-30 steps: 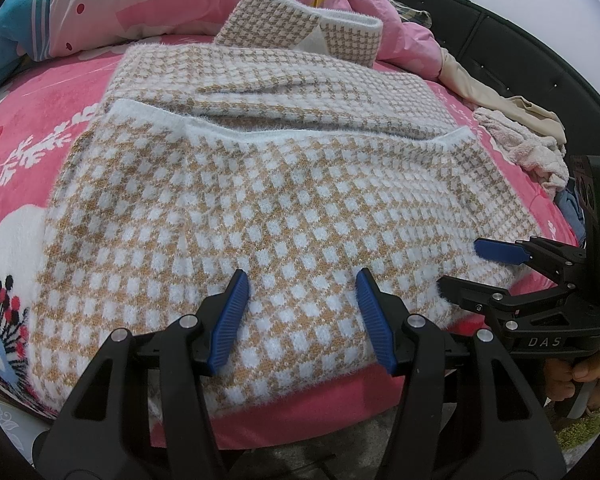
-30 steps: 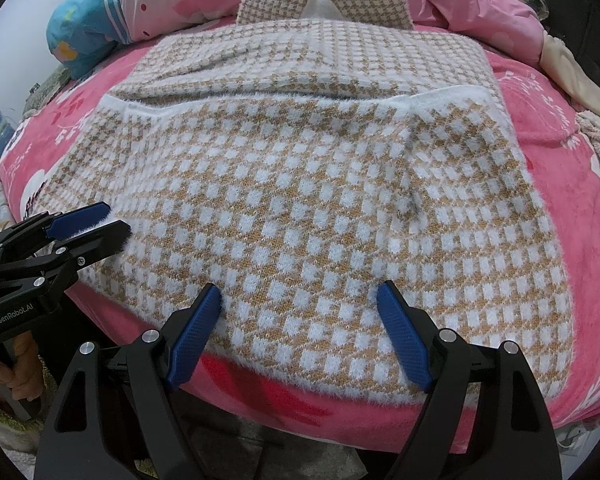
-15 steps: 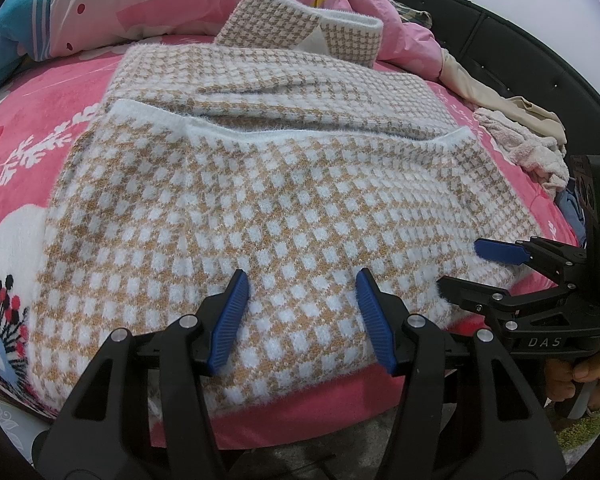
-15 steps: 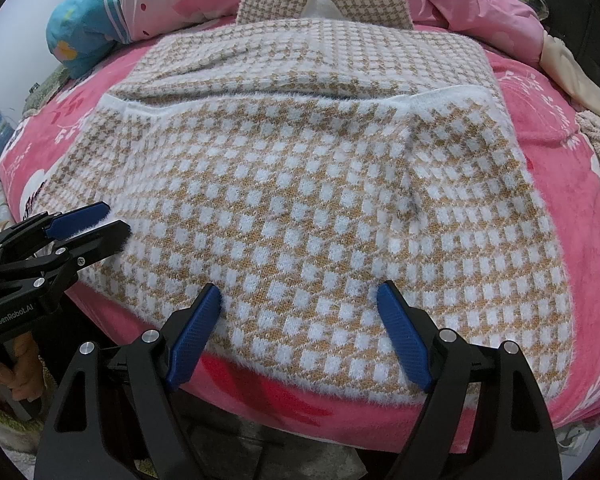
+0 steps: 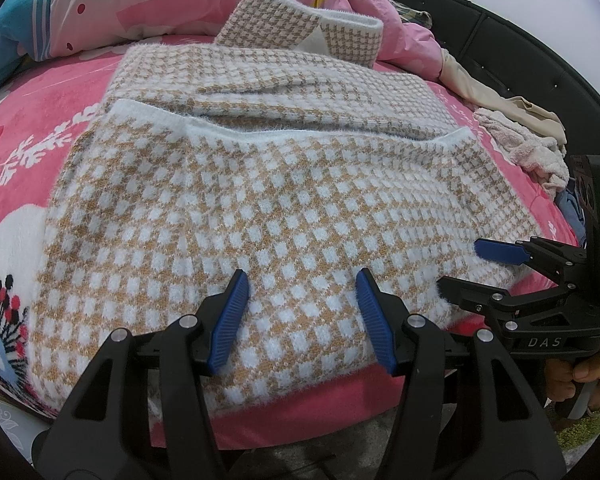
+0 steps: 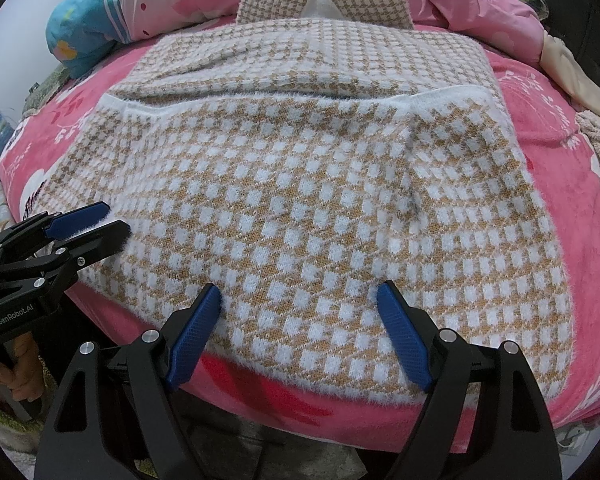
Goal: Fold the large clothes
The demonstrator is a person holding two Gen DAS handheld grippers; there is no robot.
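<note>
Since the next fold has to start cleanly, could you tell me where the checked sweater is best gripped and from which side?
Probably grip the checked sweater by its near hem, at the two bottom corners, coming in from the bed's near edge. That hem lies flat and free along the pink blanket. The left gripper and right gripper are both open and already face it, apparently not yet holding any fabric.

Hardly anything to call over this last second. No shift to be seen in the left gripper (image 5: 300, 284), neither in the spread of its jaws nor in its place over the near hem of the sweater (image 5: 260, 200). Same verdict for the right gripper (image 6: 300, 296), out to the left gripper's right at the hem's corner. No new fold, crease or slide in the knit ahead of either one. At most a faint camera tremor.
</note>
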